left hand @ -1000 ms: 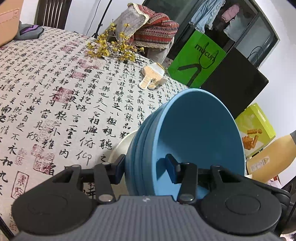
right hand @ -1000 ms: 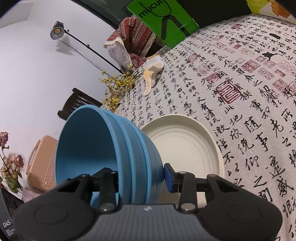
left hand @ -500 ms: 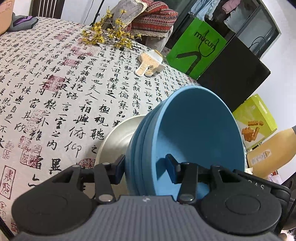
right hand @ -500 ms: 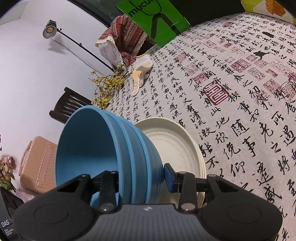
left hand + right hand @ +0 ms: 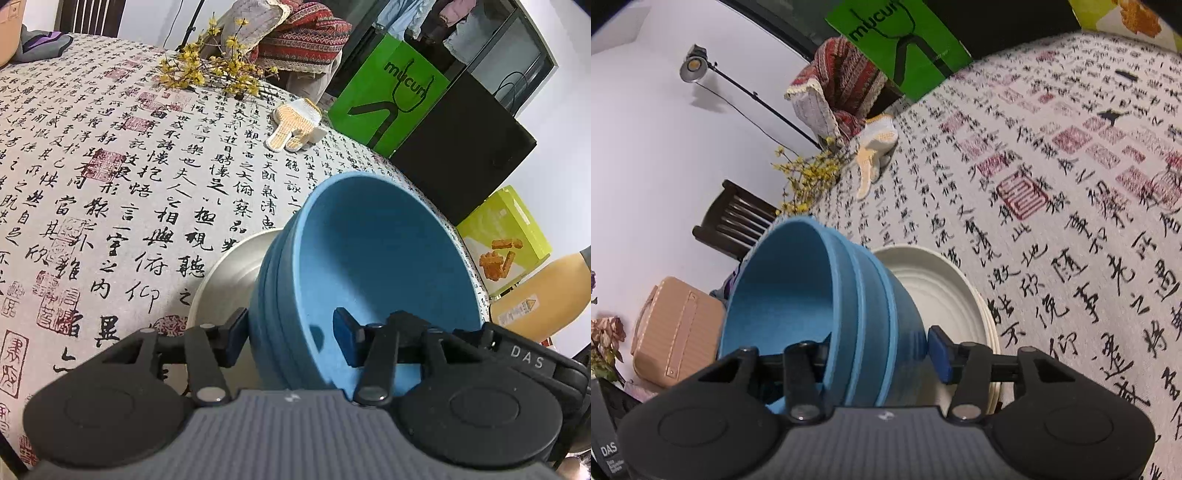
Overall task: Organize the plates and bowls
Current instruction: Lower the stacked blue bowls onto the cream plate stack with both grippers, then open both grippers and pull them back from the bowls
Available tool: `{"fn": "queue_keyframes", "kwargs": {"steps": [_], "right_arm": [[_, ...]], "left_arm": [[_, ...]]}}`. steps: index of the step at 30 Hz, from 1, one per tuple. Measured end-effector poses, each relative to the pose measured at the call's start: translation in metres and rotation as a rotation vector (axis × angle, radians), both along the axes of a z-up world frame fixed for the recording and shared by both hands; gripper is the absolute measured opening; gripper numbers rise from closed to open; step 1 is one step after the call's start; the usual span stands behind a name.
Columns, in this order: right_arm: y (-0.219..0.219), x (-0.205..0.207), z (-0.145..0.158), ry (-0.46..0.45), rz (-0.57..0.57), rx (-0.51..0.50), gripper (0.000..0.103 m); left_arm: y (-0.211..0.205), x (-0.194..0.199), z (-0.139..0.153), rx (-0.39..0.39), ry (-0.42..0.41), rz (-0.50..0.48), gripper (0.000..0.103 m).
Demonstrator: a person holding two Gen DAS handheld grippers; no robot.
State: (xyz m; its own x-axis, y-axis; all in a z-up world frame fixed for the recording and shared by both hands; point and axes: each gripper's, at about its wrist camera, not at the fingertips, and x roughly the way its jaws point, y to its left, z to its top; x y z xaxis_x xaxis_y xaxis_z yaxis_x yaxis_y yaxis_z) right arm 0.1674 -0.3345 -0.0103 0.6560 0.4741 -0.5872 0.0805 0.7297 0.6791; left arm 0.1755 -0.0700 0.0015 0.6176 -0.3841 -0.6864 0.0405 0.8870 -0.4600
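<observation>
Straddling blue bowls [image 5: 384,258] | left claw [image 5: 290,341] loosening | over plates [image 5: 945,295]

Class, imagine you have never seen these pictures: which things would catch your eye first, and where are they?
A nested stack of matte blue bowls fills the foreground, its wall between the jaws of both the left gripper and the right gripper, over a round cream plate. Around them spreads a tablecloth printed with black calligraphy and red seals; a bright green bag stands beyond the table.

Blue bowls [image 5: 384,258], cream plate [image 5: 942,295] — black-and-red calligraphy tablecloth [image 5: 110,184].
</observation>
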Motion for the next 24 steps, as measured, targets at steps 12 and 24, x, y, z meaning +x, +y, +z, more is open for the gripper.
{"fn": "queue_keyframes", "kwargs": {"steps": [12, 24], "right_arm": [[-0.009, -0.03, 0.019, -0.13, -0.047, -0.001, 0.074], [-0.005, -0.092, 0.036, -0.344, -0.065, -0.083, 0.103]], "left_arm": [[0.01, -0.036, 0.026, 0.05, -0.17, 0.027, 0.073], [0.025, -0.106, 0.045, 0.172, -0.439, 0.099, 0.103]]}}
